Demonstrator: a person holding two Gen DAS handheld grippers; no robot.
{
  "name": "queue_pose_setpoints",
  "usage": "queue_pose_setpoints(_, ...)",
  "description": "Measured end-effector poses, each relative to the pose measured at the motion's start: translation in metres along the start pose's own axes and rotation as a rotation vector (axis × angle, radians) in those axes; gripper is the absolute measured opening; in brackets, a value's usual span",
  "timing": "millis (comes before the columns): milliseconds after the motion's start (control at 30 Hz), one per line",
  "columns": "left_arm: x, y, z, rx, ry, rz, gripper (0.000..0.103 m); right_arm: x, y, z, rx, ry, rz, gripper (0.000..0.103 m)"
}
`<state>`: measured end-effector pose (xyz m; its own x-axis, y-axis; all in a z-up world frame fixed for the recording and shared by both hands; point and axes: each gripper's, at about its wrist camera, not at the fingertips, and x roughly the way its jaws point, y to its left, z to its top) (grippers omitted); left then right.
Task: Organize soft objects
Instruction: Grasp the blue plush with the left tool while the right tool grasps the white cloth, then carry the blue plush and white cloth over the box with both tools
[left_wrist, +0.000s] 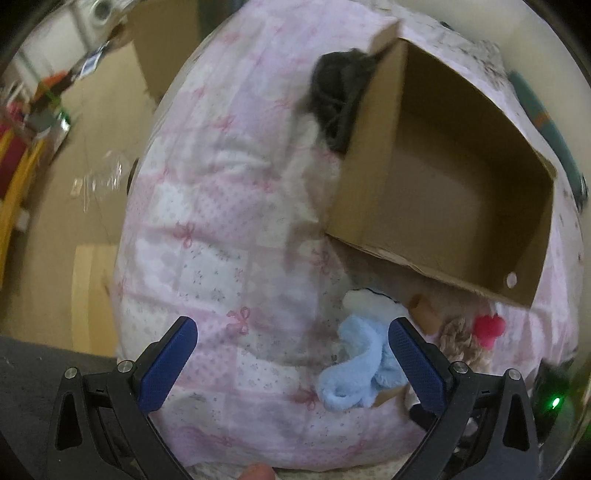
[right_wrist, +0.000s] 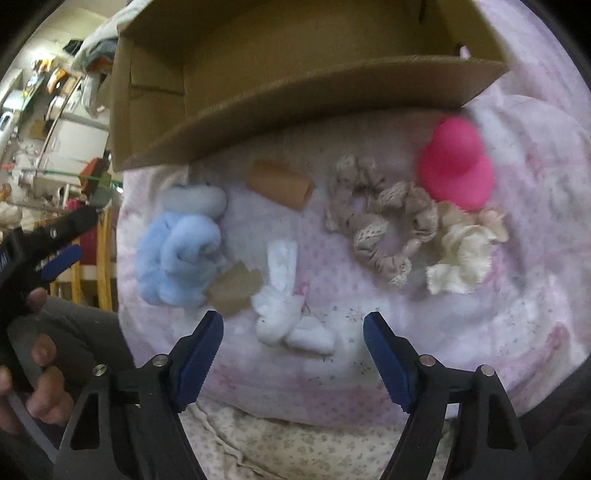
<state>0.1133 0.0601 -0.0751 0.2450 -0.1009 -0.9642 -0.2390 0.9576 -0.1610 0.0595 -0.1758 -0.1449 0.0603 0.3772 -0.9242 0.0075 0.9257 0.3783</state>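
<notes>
Right wrist view shows the right gripper (right_wrist: 293, 328) with jaws wide apart and empty, above a white cloth (right_wrist: 286, 306) on the pink quilt (right_wrist: 480, 314). Left gripper (left_wrist: 293, 334) is also wide open, holding nothing, beside the blue plush (left_wrist: 360, 365) near the cardboard box (left_wrist: 443, 192)

A pink patterned quilt (left_wrist: 221, 229) covers the bed, with cluttered shelves (right_wrist: 40, 122) blurred beyond its edge.
</notes>
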Motion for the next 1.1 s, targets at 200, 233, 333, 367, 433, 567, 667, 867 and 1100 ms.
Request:
queue_pose_setpoints(200,0.006,-0.011,-0.006,0.062,0.003,0.025,0.103,0.019,0.016,-0.002,-0.08,0.009,-0.049,0.036)
queue_pose_setpoints(233,0.006,-0.017,-0.008,0.087,0.0,0.028,0.103,0.019,0.017,-0.004,-0.081,0.005,-0.046,0.035)
queue_pose_setpoints(333,0.009,-0.034,-0.014,0.159,0.006,0.017,0.103,0.007,0.022,-0.009,-0.111,-0.042,-0.062,0.028)
queue_pose_setpoints(367,0.012,-0.043,-0.018,0.2,0.012,0.017,0.103,-0.002,0.021,-0.009,-0.111,-0.063,-0.058,0.028)
queue_pose_setpoints(433,0.015,-0.058,-0.025,0.272,0.013,0.017,0.103,-0.012,0.022,-0.01,-0.1,-0.107,-0.05,0.028)
queue_pose_setpoints(567,0.026,-0.087,-0.043,0.418,0.048,0.007,0.103,-0.02,0.014,-0.009,-0.051,-0.137,-0.036,0.028)
queue_pose_setpoints(667,0.044,-0.089,-0.05,0.443,0.103,0.054,0.101,-0.023,0.002,-0.007,-0.024,-0.129,-0.039,0.028)
queue_pose_setpoints(867,0.049,-0.075,-0.041,0.372,0.111,0.029,0.046,-0.036,-0.007,-0.012,-0.023,-0.148,-0.033,0.028)
queue_pose_setpoints(1100,0.024,-0.068,-0.044,0.38,0.057,-0.036,0.015,-0.038,-0.009,-0.015,-0.036,-0.144,-0.028,0.028)
